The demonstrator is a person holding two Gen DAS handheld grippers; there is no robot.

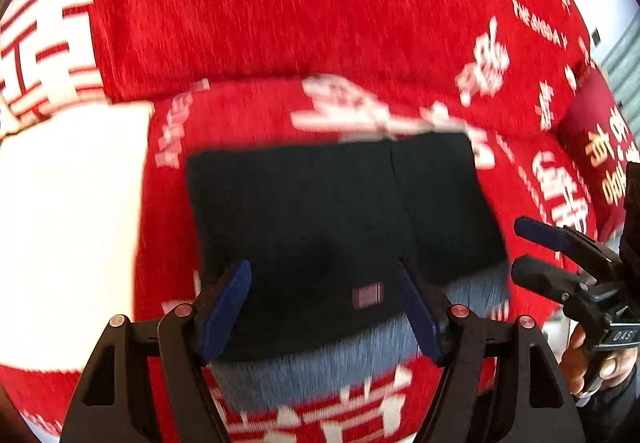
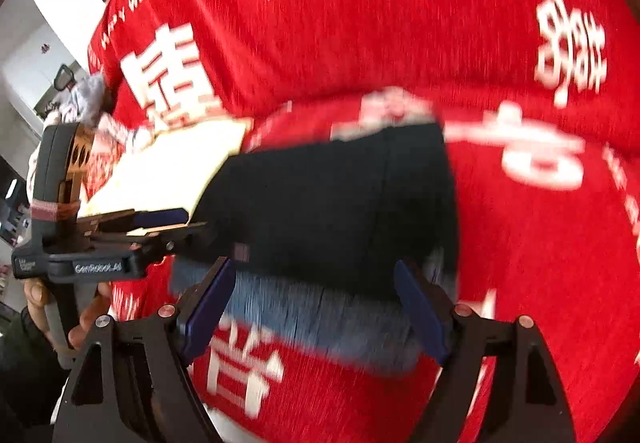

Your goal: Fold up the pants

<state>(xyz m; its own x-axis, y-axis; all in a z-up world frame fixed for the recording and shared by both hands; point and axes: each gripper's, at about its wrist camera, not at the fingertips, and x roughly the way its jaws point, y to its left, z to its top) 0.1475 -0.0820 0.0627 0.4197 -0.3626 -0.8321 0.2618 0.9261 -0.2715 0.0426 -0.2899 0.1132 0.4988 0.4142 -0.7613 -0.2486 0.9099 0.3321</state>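
The black pants [image 1: 332,211] lie folded into a compact rectangle on a red cloth with white characters, a grey-blue band [image 1: 320,359] along their near edge and a small label [image 1: 367,297] near it. My left gripper [image 1: 324,307] is open and empty, its blue fingers spread just above the near edge. My right gripper [image 2: 316,311] is open and empty over the same near edge of the pants [image 2: 332,203]. Each gripper shows in the other's view: the right one [image 1: 536,251] at the right, the left one [image 2: 168,223] at the left. Both views are blurred.
The red cloth [image 1: 280,23] covers the surface and rises as a ridge behind the pants. A white patch [image 1: 68,227] lies left of the pants. A dark red cushion with gold characters [image 1: 600,147] sits at the right. Clutter and a white wall [image 2: 48,43] lie far left.
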